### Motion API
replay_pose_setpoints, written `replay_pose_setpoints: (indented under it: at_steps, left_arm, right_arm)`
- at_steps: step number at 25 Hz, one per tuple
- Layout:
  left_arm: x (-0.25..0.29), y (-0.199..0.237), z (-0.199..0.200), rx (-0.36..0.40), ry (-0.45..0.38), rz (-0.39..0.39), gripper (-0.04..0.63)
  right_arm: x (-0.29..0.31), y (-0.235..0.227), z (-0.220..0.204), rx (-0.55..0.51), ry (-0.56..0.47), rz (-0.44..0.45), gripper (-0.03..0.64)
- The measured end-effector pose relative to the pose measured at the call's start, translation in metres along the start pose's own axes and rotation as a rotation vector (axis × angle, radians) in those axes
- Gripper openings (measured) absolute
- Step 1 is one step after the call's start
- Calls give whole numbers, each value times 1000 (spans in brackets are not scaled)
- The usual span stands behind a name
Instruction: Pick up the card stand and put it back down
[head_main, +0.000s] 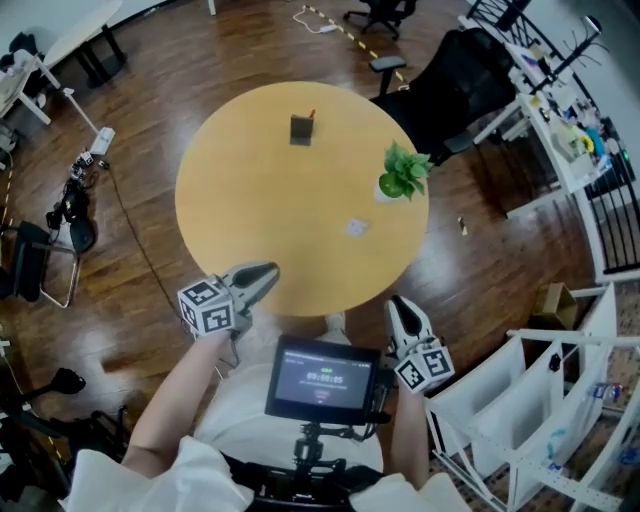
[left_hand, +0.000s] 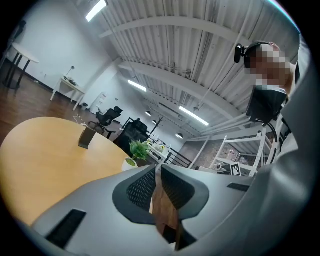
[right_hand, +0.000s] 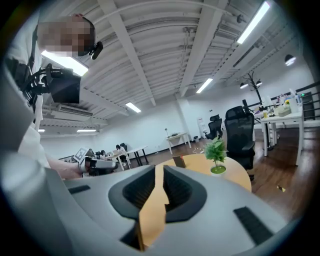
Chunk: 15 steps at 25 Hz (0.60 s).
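The card stand (head_main: 301, 129) is a small dark upright block near the far side of the round wooden table (head_main: 240, 210). It also shows in the left gripper view as the card stand (left_hand: 86, 137) and, small and far off, in the right gripper view as the card stand (right_hand: 179, 161). My left gripper (head_main: 264, 278) hovers at the table's near-left edge, and the left gripper (left_hand: 158, 168) has only a narrow gap with nothing in it. Off the near-right edge, my right gripper (head_main: 400, 308) is empty too. The right gripper (right_hand: 159, 169) has its jaws slightly apart.
A small potted plant (head_main: 403, 173) stands at the table's right side, with a little white card (head_main: 357, 227) lying in front of it. A black office chair (head_main: 450, 80) sits behind the table. White shelving (head_main: 520, 400) stands to my right, and a screen (head_main: 321, 378) is mounted at my chest.
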<state>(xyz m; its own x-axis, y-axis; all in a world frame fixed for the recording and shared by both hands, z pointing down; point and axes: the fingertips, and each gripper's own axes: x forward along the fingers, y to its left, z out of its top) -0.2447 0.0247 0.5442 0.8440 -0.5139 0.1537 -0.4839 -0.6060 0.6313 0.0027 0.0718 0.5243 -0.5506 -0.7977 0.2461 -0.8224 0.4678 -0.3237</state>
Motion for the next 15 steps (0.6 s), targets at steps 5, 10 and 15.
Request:
replay_pose_setpoints:
  at_steps: [5,10,15]
  left_arm:
    - [35,-8,2,0,6,30,37]
    - [70,-9,8,-3,-3,63,37]
    - [100,-10,14,13,-9,99,37]
  right_arm:
    - [11,-34,16,-22,28,49,69]
    - [20,-70,32,-35,36,96,67]
    - [29,-101,41,-32,51,135,69]
